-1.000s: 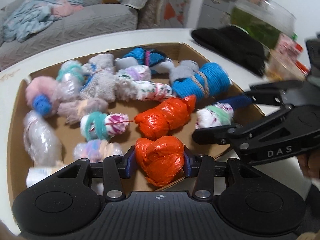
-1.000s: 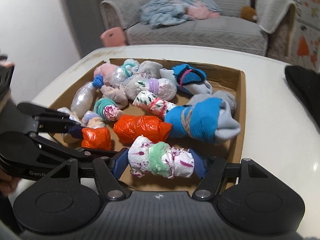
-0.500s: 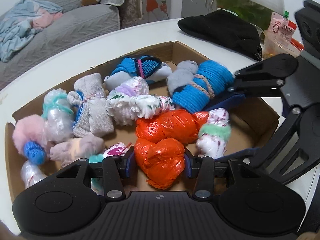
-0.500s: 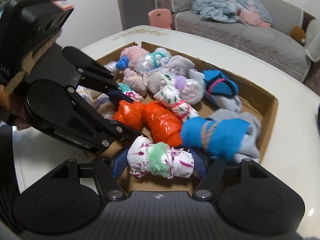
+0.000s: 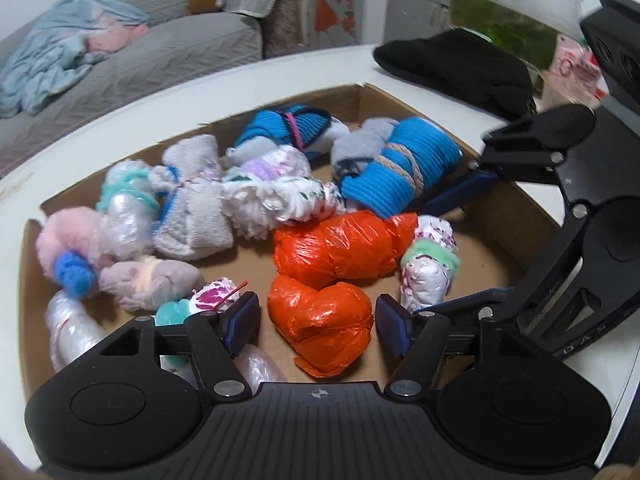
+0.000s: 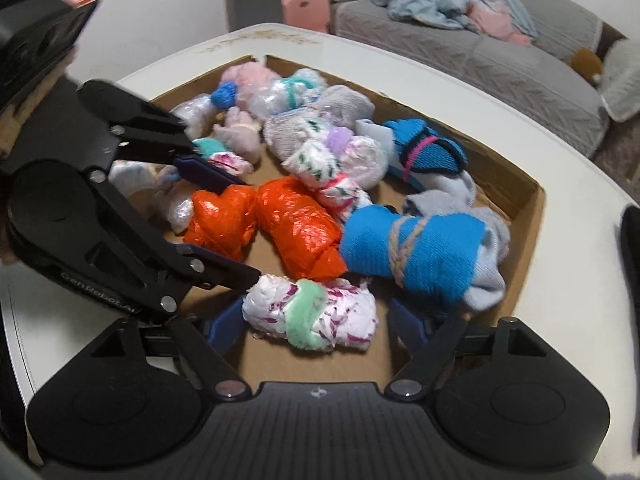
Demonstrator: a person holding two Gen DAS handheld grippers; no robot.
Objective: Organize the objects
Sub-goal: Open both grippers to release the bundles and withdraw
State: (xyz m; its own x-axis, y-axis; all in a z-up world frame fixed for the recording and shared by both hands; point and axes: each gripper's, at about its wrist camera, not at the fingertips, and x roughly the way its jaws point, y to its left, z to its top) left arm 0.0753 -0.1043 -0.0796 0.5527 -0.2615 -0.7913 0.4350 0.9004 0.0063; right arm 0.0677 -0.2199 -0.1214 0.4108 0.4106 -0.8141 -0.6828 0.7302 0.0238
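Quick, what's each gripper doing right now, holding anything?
Left gripper: jaws opening, pads clear of the orange bundle lying between them.
Right gripper: jaws opening, white bundle with the green band released between them.

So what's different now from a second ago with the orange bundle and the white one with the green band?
Both got let go. The left gripper was squeezing the orange bundle; its jaws are opening and the bundle sits loose between them in the cardboard box. The right gripper is opening too, freeing the white bundle with the green band. The other bundles stayed where they were.
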